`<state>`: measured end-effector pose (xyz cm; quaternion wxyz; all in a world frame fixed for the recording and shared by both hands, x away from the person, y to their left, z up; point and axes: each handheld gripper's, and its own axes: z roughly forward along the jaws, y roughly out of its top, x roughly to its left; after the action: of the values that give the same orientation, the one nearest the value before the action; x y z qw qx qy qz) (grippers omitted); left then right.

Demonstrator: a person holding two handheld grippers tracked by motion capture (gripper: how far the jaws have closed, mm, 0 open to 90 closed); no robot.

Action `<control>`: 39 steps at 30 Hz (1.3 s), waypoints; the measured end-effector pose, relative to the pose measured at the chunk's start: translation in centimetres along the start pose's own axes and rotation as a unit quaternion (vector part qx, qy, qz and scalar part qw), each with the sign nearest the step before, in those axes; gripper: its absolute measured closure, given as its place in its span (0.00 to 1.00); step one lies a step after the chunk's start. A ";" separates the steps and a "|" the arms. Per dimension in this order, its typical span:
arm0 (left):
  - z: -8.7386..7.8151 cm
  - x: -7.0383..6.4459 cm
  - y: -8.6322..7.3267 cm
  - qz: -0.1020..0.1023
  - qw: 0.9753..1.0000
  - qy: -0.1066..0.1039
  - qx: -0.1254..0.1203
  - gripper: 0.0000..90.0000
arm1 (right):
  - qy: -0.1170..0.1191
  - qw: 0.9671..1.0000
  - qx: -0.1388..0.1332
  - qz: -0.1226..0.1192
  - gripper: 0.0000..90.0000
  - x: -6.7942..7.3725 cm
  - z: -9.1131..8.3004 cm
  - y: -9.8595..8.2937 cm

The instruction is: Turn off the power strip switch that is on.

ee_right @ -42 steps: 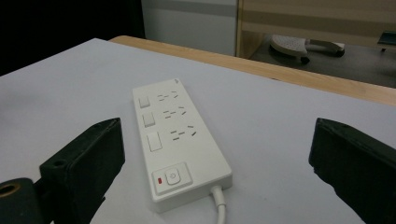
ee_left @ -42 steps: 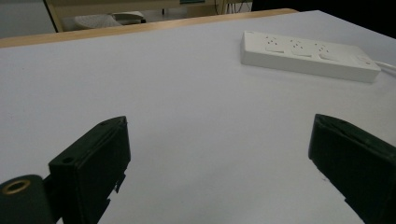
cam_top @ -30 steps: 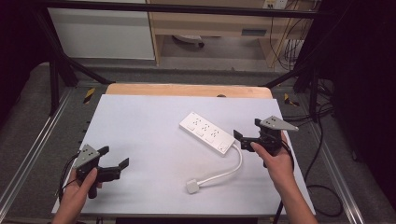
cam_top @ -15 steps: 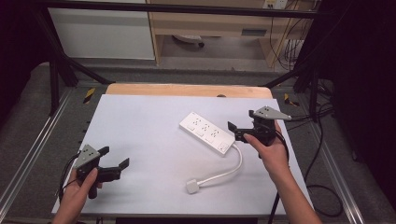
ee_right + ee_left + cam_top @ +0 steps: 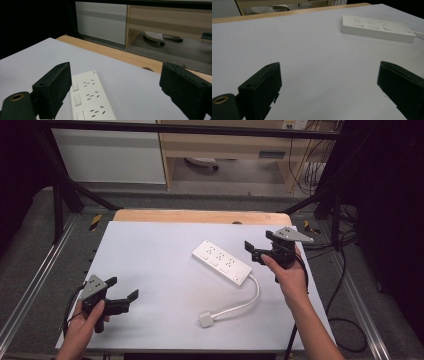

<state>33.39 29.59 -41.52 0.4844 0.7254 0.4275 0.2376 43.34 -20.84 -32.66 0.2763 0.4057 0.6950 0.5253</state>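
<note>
A white-topped table (image 5: 150,250) carries a white power strip (image 5: 222,262), its cord and plug (image 5: 206,319) trailing nearer.

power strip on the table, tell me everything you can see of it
The power strip is a white, plastic-looking bar lying flat and diagonal on the white table, sockets up, with three socket groups and rocker switches beside them. A white cord leaves its near end, curving to a plug lying unplugged. Nothing touches it; the open right tool is just beside it.
</note>
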 end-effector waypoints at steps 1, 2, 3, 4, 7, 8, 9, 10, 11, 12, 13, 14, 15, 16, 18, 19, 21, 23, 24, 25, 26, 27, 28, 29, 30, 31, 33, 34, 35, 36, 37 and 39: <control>0.0 0.0 0.0 0.000 1.000 0.000 0.000 0.06 | -0.001 1.000 -0.003 -0.001 0.16 0.0 0.0 0.1; 0.0 0.0 0.0 0.000 1.000 0.001 0.000 0.06 | -0.001 1.000 -0.003 -0.001 0.16 0.0 0.0 0.1; 0.0 0.0 0.0 0.000 1.000 0.001 0.001 0.06 | -0.004 1.000 -0.004 -0.001 0.18 0.0 0.1 0.2; 0.0 0.0 0.0 0.000 1.000 0.001 0.000 0.06 | -0.004 1.000 -0.004 -0.001 0.18 0.0 0.1 0.2; 0.0 0.0 0.0 0.001 1.000 0.001 0.001 0.06 | -0.005 1.000 -0.004 -0.003 0.21 0.1 0.3 0.4; 0.0 0.0 0.0 0.001 1.000 0.001 0.000 0.06 | -0.006 1.000 -0.004 -0.007 0.24 0.2 0.5 0.5; 0.0 0.0 0.0 0.001 1.000 0.001 0.000 0.06 | -0.006 1.000 -0.004 -0.007 0.24 0.2 0.5 0.5; 0.0 0.0 0.0 0.001 1.000 0.001 0.000 0.06 | -0.007 1.000 -0.003 -0.009 0.25 0.2 0.6 0.5; 0.0 0.0 0.0 0.000 1.000 0.001 -0.001 0.06 | -0.008 1.000 -0.002 -0.011 0.27 0.3 0.7 0.5; 0.0 0.0 0.0 0.000 1.000 0.001 0.000 0.06 | -0.007 1.000 -0.002 -0.013 0.29 0.3 0.8 0.6; 0.0 0.0 0.0 0.001 1.000 0.001 0.000 0.06 | -0.009 1.000 -0.006 -0.017 0.35 0.4 1.0 0.6; 0.0 0.0 0.0 0.000 1.000 0.001 0.000 0.06 | -0.009 1.000 -0.009 -0.023 0.38 0.5 1.0 0.7; 0.0 0.0 0.0 0.000 1.000 0.001 0.000 0.06 | -0.011 1.000 -0.011 -0.026 0.41 0.5 1.1 0.7; 0.0 0.0 0.0 0.001 1.000 0.001 0.000 0.06 | -0.013 0.999 -0.013 -0.027 0.43 0.5 1.1 0.7; 0.0 0.0 0.0 0.001 1.000 0.001 0.000 0.06 | -0.013 0.999 -0.014 -0.028 0.46 0.5 1.2 0.7; 0.0 0.0 0.0 0.001 1.000 0.001 0.001 0.06 | -0.013 0.999 -0.016 -0.028 0.50 0.6 1.2 0.7; 0.0 0.0 0.0 0.001 1.000 0.000 0.002 0.06 | -0.013 0.999 -0.018 -0.032 0.55 0.6 1.3 0.7; 0.0 0.0 0.0 0.002 1.000 0.000 0.002 0.06 | -0.012 0.999 -0.019 -0.035 0.61 0.7 1.4 0.8; 0.1 0.0 0.0 0.002 1.000 0.000 0.002 0.06 | -0.012 0.999 -0.020 -0.036 0.64 0.8 1.5 0.8; 0.1 0.0 0.0 0.002 1.000 0.000 0.002 0.06 | -0.011 0.999 -0.019 -0.038 0.67 0.8 1.6 0.8; 0.1 0.0 0.0 0.003 1.000 0.000 0.002 0.06 | -0.011 0.999 -0.020 -0.039 0.70 0.9 1.7 0.8; 0.1 0.0 0.0 0.002 1.000 0.000 0.002 0.06 | -0.010 0.999 -0.021 -0.040 0.73 0.9 1.8 0.8; 0.1 0.0 0.0 0.003 1.000 0.000 0.002 0.06 | -0.005 0.999 -0.024 -0.040 0.78 0.9 2.0 0.8; 0.1 0.0 0.0 0.003 1.000 0.000 0.002 0.06 | -0.005 0.999 -0.024 -0.040 0.78 0.9 2.0 0.8; 0.1 0.0 0.0 0.003 1.000 0.000 0.002 0.06 | -0.004 0.999 -0.026 -0.041 0.81 1.0 2.1 0.8; 0.0 0.0 0.0 0.003 1.000 0.000 0.003 0.06 | -0.001 0.999 -0.027 -0.040 0.83 1.0 2.2 0.8; 0.1 0.0 0.0 0.002 1.000 0.000 0.002 0.06 | 0.003 0.999 -0.029 -0.039 0.87 1.1 2.5 0.8; 0.0 0.0 0.0 0.002 1.000 0.000 0.002 0.06 | 0.004 0.999 -0.030 -0.039 0.89 1.1 2.6 0.8; 0.1 0.0 0.0 0.002 1.000 0.000 0.002 0.06 | 0.006 0.999 -0.030 -0.039 0.91 1.1 2.7 0.7; 0.1 0.0 0.0 0.002 1.000 0.000 0.002 0.06 | 0.010 0.999 -0.032 -0.039 0.93 1.1 2.8 0.8; 0.1 0.0 0.0 0.002 1.000 0.000 0.002 0.06 | 0.012 0.999 -0.033 -0.040 0.94 1.2 3.0 0.8; 0.1 0.0 0.0 0.002 1.000 0.000 0.002 0.06 | 0.016 0.998 -0.033 -0.043 0.97 1.4 3.3 0.8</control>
<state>33.43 29.58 -41.58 0.4828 0.7269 0.4266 0.2378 45.54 -17.88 -32.87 0.3003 0.3575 0.6984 0.5424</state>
